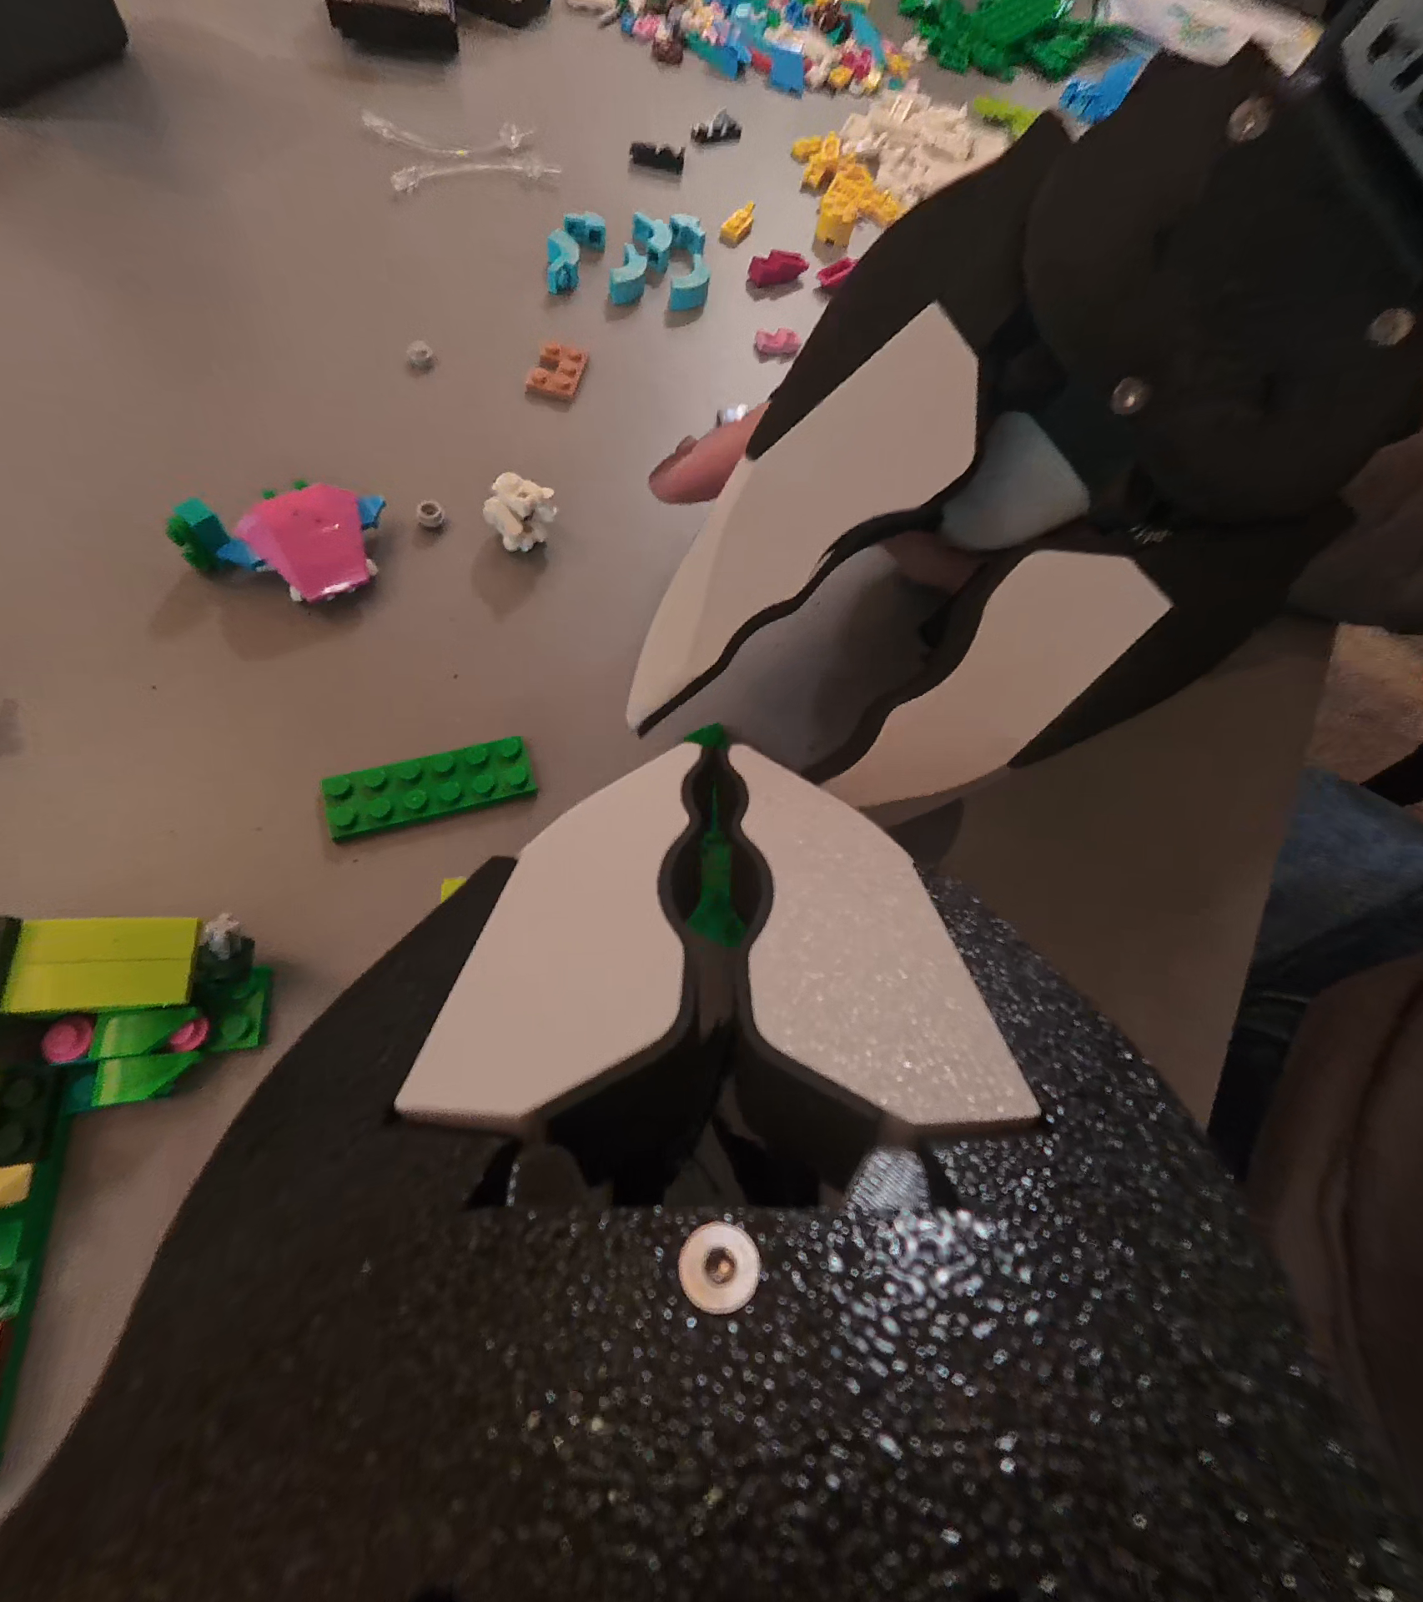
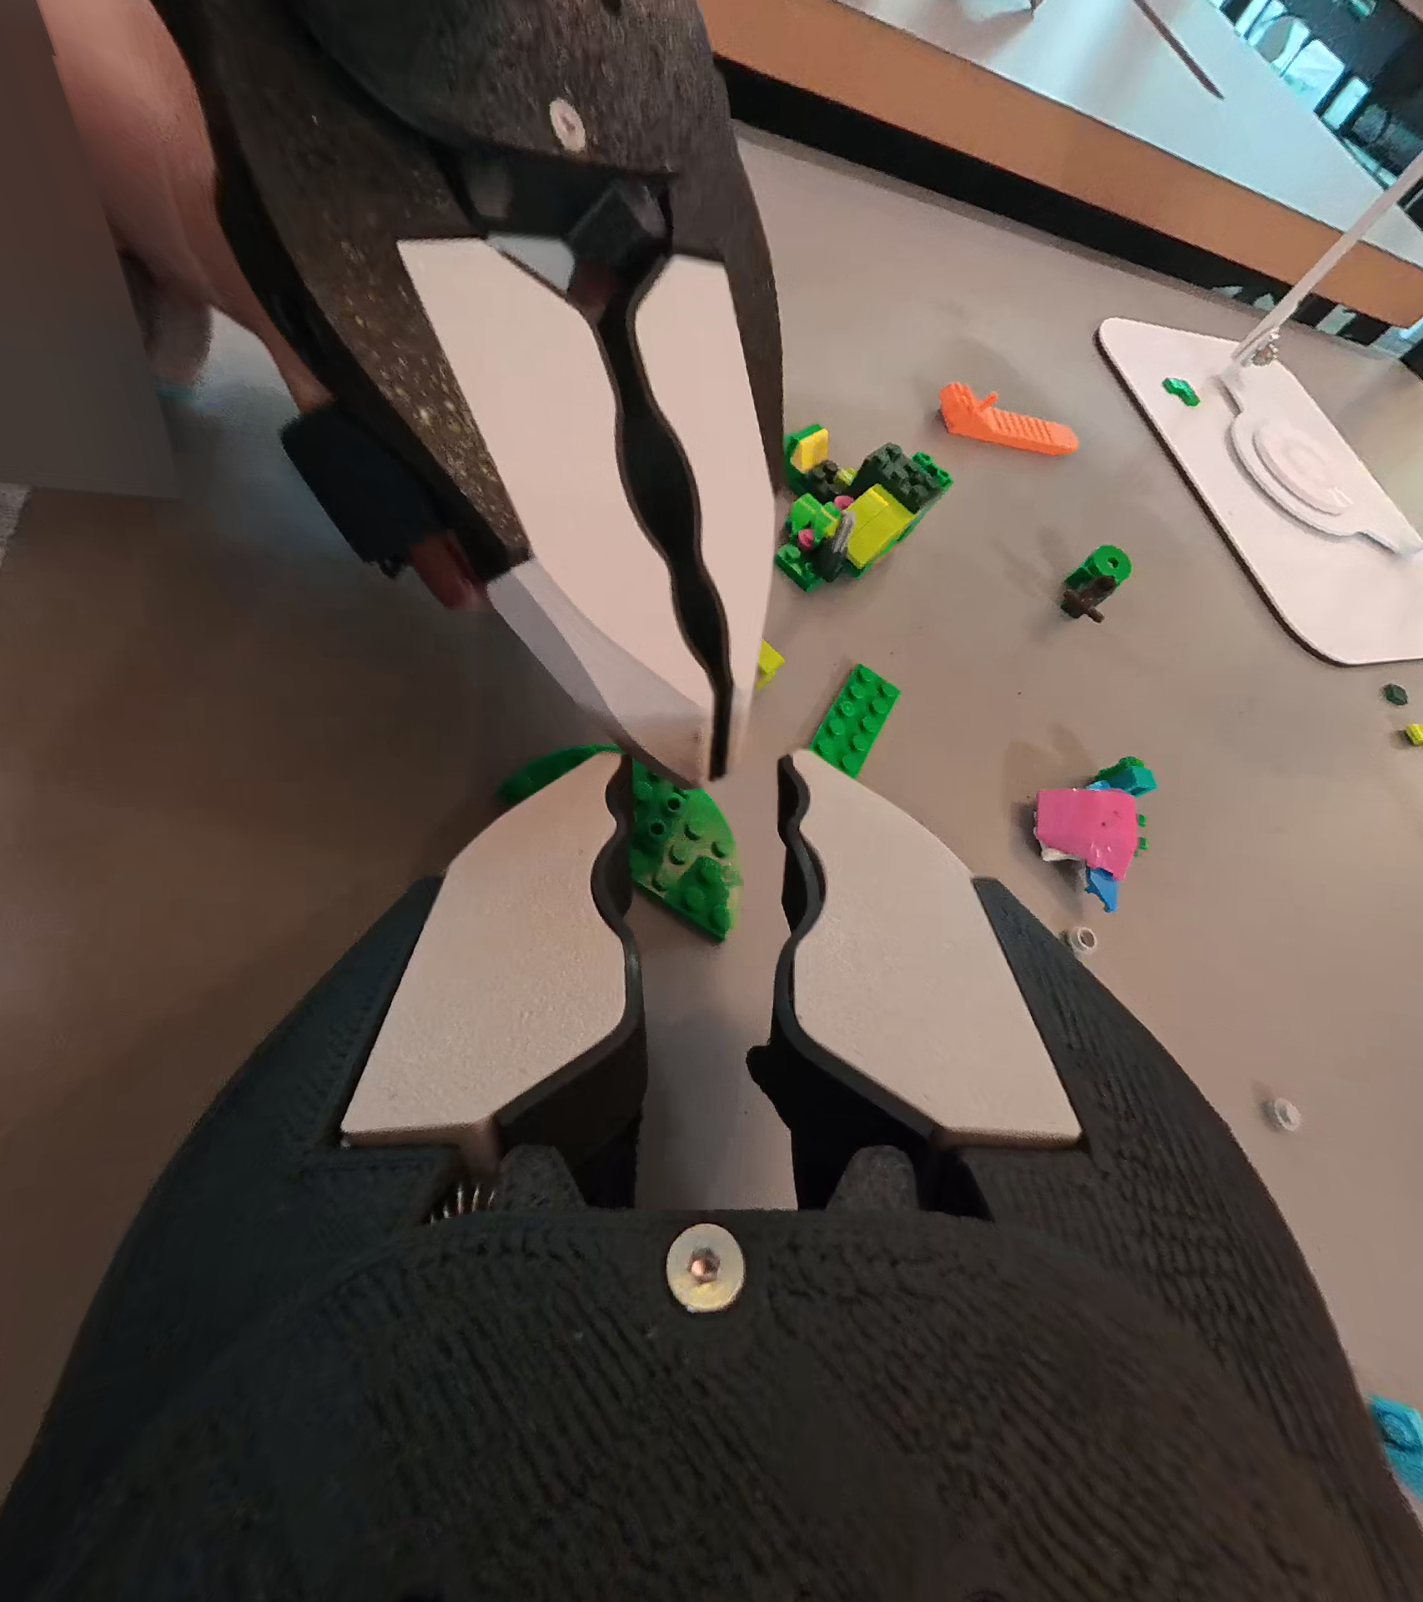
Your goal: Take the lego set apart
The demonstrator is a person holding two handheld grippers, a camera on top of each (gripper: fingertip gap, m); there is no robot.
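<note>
My left gripper [image 1: 712,754] is shut on a green lego plate [image 1: 712,901], which I see edge-on between its pads. In the right wrist view the left gripper [image 2: 721,763] reaches down from above and pinches the far end of that studded green plate [image 2: 682,858]. My right gripper [image 2: 701,767] is open, and the plate lies in the gap close to its left finger [image 2: 517,936]. In the left wrist view the right gripper [image 1: 725,745] comes in from the upper right, tip to tip with the left one.
On the grey table lie a green 2x6 plate [image 1: 429,784], a partly built green and lime set [image 2: 864,511], a pink and blue piece [image 2: 1089,823], an orange brick separator [image 2: 1007,426] and a white stand base [image 2: 1297,537]. Piles of loose bricks [image 1: 777,43] lie at the far edge. The grippers are tip to tip, or close to it. Both grippers' tips are roughly 25 cm from the orange brick separator [image 2: 1007,426].
</note>
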